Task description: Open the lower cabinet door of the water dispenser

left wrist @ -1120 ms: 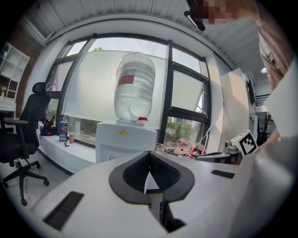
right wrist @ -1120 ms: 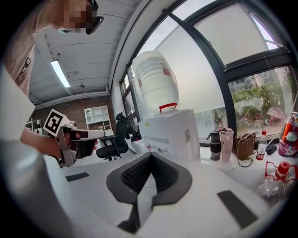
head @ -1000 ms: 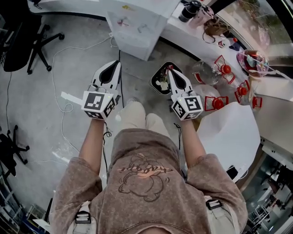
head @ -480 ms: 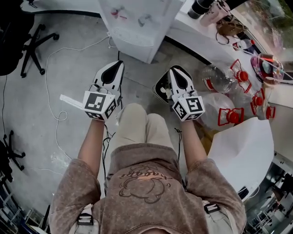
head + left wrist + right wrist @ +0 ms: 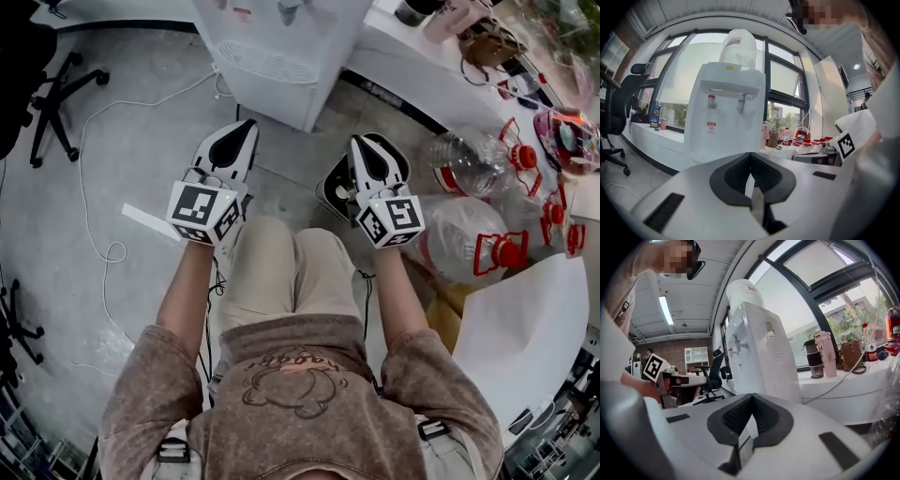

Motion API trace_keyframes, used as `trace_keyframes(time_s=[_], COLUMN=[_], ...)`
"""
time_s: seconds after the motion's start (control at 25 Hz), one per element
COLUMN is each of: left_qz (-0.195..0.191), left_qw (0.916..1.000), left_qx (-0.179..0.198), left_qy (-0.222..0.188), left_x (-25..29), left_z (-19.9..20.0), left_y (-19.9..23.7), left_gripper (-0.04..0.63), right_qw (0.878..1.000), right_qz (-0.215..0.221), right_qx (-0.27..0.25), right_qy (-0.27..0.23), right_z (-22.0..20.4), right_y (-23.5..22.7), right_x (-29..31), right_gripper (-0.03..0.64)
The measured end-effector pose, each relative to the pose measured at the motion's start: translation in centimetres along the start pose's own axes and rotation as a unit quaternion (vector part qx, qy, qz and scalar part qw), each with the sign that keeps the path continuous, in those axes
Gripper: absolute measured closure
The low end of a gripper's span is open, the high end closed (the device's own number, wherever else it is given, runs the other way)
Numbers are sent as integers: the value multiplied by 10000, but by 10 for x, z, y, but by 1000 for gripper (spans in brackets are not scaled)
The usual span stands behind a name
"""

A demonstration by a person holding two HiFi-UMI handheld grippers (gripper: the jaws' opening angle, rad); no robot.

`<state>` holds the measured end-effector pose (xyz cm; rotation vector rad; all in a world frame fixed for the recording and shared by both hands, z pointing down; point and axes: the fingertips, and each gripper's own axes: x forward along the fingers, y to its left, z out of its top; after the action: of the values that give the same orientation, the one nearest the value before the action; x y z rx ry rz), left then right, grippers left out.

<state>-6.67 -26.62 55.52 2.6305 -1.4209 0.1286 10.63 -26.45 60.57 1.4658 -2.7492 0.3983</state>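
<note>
The water dispenser (image 5: 281, 56) stands at the top centre of your head view; your left gripper (image 5: 246, 129) and right gripper (image 5: 367, 145) sit side by side below it; an office chair (image 5: 56, 89) stands upper left; bottles (image 5: 473, 164) lie at the right.

A grey concrete floor (image 5: 141, 122) fills the head view. A white water dispenser (image 5: 281, 56) stands on it at the top centre. From the dispenser's left foot a thin white cable (image 5: 112, 251) snakes away across the floor and ends in a loop. Further left of the dispenser is the black star base of an office chair (image 5: 58, 89). Just below and right of the dispenser sits a dark open container (image 5: 330, 192). Right of the dispenser lie two clear water jugs (image 5: 450, 253) with red handles. A flat white strip (image 5: 148, 222) lies below the dispenser's left.
</note>
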Motion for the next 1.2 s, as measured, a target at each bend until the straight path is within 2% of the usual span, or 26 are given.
trace_keyframes(time_s=[0.48,1.04,1.2], left_qz=[-31,141,172], left_qw=[9997,9987,9986], left_qx=[36,152,129], left_qy=[-248,-464,-478], left_x=[25,9,1], left_z=[-48,-44,-41], left_y=[-5,-5,-1], left_gripper=[578,578,578], right_qw=[9998,9995,9993], right_qz=[146,230,341], right_qx=[-96,-149,-150], right_qy=[-97,-157,-99], right_z=[-54,-62,-64], right_y=[-18,-17,-8], right_x=[8,11,18], right_gripper=[614,619,554])
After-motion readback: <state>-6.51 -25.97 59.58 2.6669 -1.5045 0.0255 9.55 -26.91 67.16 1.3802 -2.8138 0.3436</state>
